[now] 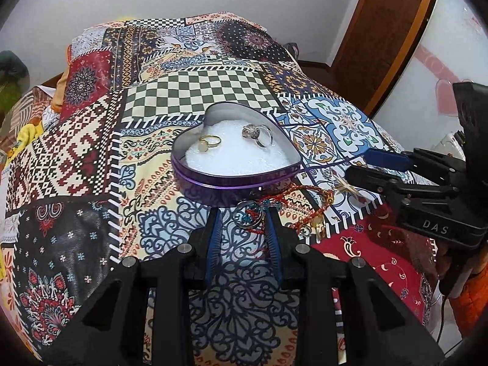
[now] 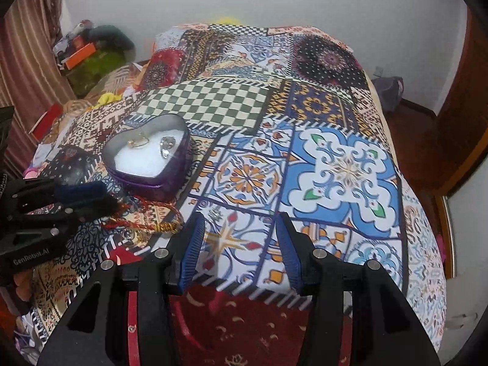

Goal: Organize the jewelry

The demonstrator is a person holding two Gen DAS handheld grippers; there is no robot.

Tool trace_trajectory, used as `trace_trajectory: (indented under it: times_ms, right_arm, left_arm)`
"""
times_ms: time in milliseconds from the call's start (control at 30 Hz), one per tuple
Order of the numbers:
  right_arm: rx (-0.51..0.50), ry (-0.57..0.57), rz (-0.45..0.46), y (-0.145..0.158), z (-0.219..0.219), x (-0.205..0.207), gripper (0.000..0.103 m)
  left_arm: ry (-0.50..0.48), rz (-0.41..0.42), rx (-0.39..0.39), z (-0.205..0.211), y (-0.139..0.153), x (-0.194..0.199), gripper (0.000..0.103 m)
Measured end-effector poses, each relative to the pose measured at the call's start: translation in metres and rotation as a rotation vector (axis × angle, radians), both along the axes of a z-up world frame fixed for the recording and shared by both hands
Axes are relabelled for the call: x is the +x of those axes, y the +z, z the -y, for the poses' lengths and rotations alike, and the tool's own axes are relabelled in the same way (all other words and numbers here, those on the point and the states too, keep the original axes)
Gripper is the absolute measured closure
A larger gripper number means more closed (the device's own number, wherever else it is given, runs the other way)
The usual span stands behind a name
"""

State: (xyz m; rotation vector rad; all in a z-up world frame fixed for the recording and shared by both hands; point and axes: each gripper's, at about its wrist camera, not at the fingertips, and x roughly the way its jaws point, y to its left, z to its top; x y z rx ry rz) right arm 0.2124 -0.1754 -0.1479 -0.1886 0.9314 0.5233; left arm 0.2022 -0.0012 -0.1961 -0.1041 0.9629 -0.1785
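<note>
A purple heart-shaped tin (image 1: 213, 180) with white padding stands on the patterned bedspread; it also shows in the right wrist view (image 2: 146, 180). Inside lie a gold ring (image 1: 209, 141) and silver rings (image 1: 259, 131). A pile of jewelry with a red-and-gold cord bracelet (image 1: 305, 195) and a blue-beaded ring (image 1: 248, 216) lies in front of the tin. My left gripper (image 1: 244, 210) is open, its fingers on either side of the blue-beaded piece. My right gripper (image 2: 241, 222) is open and empty over the bedspread, right of the pile (image 2: 152, 225).
The bed (image 1: 195, 94) is covered by a patchwork bedspread and drops off at the right edge toward a wooden door (image 1: 387, 30). Clutter (image 2: 88, 52) and a curtain (image 2: 27, 45) sit at the far left. A small earring (image 2: 215, 213) lies by the right gripper's left finger.
</note>
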Motion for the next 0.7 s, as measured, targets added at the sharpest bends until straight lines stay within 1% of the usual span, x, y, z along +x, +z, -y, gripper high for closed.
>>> trace_trajectory:
  times_ms: [67,267,333,367,467,600,667,700]
  right_arm:
    - [0.005,0.007,0.006,-0.001,-0.003,0.001,0.058]
    - [-0.006,0.051,-0.020,-0.011,-0.015,0.008,0.059]
    - [-0.014,0.061,-0.033,-0.016,-0.019,0.009,0.069]
    - [-0.013,0.066,-0.043,-0.019,-0.019,0.010,0.070]
    - [-0.019,0.065,-0.031,-0.021,-0.021,0.009,0.070]
    - [-0.022,0.075,-0.020,-0.021,-0.023,0.007,0.080]
    - [-0.022,0.080,-0.017,-0.021,-0.024,0.006,0.084]
    - [-0.023,0.082,-0.016,-0.021,-0.025,0.006,0.089]
  left_arm:
    - [-0.006,0.002,-0.006,0.001,0.000,0.001,0.074]
    - [-0.007,-0.002,-0.030,-0.001,-0.003,0.006,0.074]
    - [-0.008,-0.006,-0.041,-0.001,-0.005,0.007,0.074]
    - [-0.006,-0.007,-0.044,-0.001,-0.006,0.007,0.074]
    - [-0.005,-0.007,-0.052,-0.002,-0.007,0.007,0.074]
    - [-0.008,-0.007,-0.058,-0.001,-0.009,0.008,0.074]
    - [-0.007,-0.004,-0.058,-0.001,-0.009,0.008,0.074]
    - [-0.007,-0.003,-0.060,-0.001,-0.009,0.008,0.074]
